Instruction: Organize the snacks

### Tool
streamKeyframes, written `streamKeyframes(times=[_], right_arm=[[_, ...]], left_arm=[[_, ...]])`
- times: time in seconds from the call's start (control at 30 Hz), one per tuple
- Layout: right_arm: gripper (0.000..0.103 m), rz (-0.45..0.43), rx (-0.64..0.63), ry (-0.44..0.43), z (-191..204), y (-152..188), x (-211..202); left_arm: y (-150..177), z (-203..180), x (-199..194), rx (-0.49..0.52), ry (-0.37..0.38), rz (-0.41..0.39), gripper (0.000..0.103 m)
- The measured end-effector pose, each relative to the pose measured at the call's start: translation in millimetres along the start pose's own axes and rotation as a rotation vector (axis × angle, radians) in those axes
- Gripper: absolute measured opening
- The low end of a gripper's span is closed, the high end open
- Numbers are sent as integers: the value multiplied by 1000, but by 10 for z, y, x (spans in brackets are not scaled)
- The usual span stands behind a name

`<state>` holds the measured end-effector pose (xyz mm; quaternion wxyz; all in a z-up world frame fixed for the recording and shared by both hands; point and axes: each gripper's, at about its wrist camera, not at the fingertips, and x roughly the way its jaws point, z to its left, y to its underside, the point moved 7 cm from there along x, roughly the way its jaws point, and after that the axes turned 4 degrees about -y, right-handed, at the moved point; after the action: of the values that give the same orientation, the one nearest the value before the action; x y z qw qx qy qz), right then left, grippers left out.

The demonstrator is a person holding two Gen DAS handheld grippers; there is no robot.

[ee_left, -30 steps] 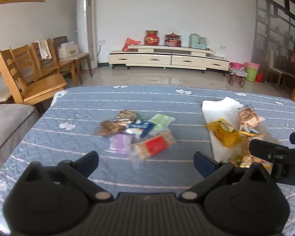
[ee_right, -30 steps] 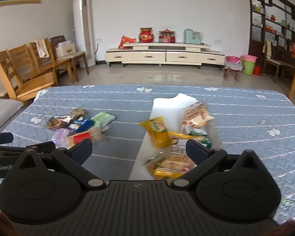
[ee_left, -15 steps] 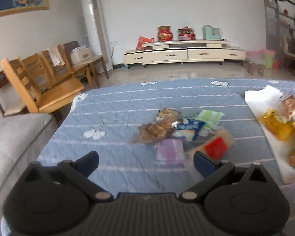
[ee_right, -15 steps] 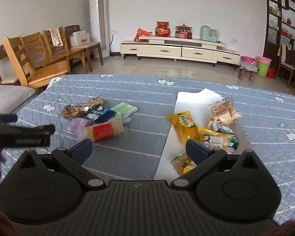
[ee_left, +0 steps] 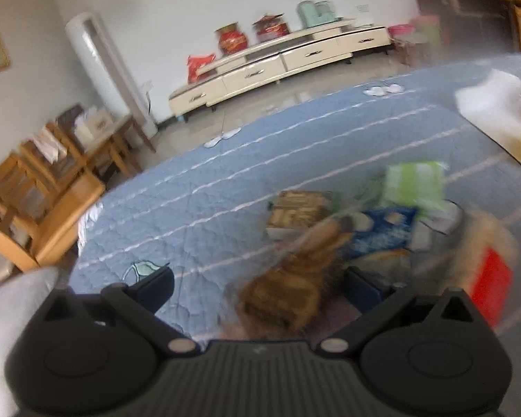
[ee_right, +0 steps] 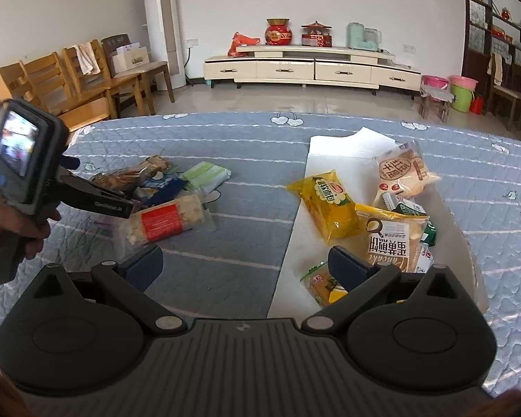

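A loose pile of snacks lies on the blue quilted table: a brown packet, a blue packet, a green packet and a red-labelled packet. My left gripper is open and low over the pile, with the brown packet between its fingers; the view is blurred. It also shows in the right wrist view, reaching into the pile. My right gripper is open and empty at the left edge of a white sheet that bears several packets, among them a yellow one.
Wooden chairs stand past the table's left side. A low TV cabinet runs along the far wall. Bare quilt lies between the pile and the white sheet.
My left gripper has swung left and dropped to the snack pile, tilting as it went. The right gripper has drawn back and risen a little.
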<state>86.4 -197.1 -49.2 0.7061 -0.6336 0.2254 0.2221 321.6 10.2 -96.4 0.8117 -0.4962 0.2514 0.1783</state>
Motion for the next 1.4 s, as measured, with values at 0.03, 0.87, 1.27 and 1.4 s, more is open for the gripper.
streamKeyframes(times=[0.03,0.87,1.27,1.4], right_arm=[[103,-1,2,0,-6,-3,17],[103,148,176,-106,633,-250,1114],[56,230,228,-39,963,-275,1740],[44,207,206,-61,866,-227,1550]], left_arm=[[-10,68,53,-34,8,11,102],[437,612,-859,-409,12,9,39],[746,591,-1128,-513,15,37,39],[746,541,-1224,-501,11,20,39]])
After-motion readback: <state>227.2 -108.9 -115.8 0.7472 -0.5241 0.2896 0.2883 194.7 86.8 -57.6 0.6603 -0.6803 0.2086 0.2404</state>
